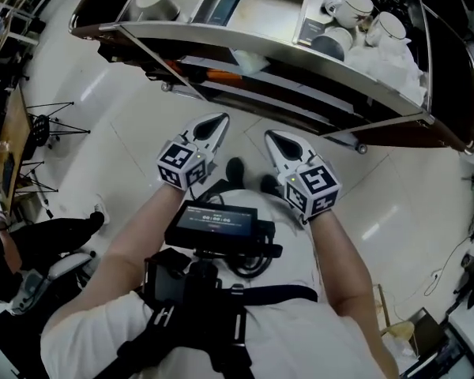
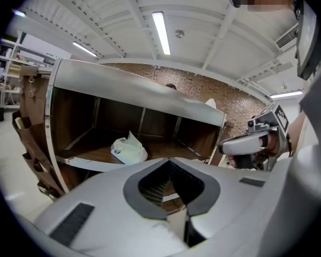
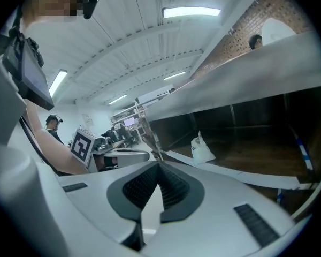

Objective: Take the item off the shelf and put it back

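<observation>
at the left edge of the head view a seated person (image 1: pixel 31 247) is cut off by the frame. at centre left, the left gripper (image 1: pixel 217 123) has its fingers pressed together with nothing between them; its own view shows the tips meeting in front of the shelf (image 1: pixel 300 58). just to its right, and apart from it, the right gripper (image 1: pixel 273 139) is closed tip to tip and empty too.

across the top of the head view only the shelf's upper tier is open to sight, holding mugs (image 1: pixel 351 6) at upper left and upper right. the tier below is mostly hidden under it. a pale scrap shows under the edge at upper centre, too little to say what it is.

the gripper views look in from the side and show that lower tier, which the head view does not. a white bag (image 2: pixel 129 150) sits on the wooden board near the front edge, left of centre in the left gripper view and right of centre in the right one. it lies well clear of both grippers. each gripper view catches the other gripper at its edge.
</observation>
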{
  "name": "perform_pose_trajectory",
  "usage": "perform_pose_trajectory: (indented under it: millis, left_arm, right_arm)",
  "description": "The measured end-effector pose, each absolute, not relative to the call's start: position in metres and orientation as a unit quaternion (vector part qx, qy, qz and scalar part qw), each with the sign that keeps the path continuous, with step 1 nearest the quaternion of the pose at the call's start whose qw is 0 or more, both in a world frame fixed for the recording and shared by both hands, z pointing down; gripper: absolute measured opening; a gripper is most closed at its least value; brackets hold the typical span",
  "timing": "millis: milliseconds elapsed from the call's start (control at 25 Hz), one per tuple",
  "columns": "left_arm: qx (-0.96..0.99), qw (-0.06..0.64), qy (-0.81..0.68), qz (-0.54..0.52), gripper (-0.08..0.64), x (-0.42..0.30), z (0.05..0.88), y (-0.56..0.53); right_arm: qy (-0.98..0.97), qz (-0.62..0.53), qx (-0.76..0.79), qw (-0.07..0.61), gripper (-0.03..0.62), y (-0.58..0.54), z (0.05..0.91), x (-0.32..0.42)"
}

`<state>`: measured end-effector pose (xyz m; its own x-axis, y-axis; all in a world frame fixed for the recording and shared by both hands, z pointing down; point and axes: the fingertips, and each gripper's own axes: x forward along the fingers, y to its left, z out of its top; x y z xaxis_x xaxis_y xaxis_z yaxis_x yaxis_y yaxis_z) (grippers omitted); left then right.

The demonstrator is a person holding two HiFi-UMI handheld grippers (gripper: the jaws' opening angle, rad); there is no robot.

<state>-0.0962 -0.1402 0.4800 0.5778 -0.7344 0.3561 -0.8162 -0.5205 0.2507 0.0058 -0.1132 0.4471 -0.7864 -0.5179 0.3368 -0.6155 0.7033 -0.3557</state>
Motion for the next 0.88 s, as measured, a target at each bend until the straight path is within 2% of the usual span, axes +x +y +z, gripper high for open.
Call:
perform_pose_trajectory:
  millis: [480, 760, 880]
  left_arm:
    - [0.862, 0.17, -0.443, 0.176, 0.016, -0.071, 0.539, -0.213]
    - [0.845, 0.159, -0.465, 0.212, 0.14, -0.069, 0.58, -0.263]
    - [0.845, 0.158, -0.459, 0.224, 0.162, -0.064, 0.593, -0.283]
  right_arm:
    - [-0.887, 0.265, 0.36, 0.117, 0.008, -0.117, 0.47, 0.022]
    - [-0.876, 0.274, 0.378, 0.12, 0.008, -0.122, 0.479, 0.031]
    - [-0.868, 0.284, 0.391, 0.117, 0.008, -0.121, 0.482, 0.037]
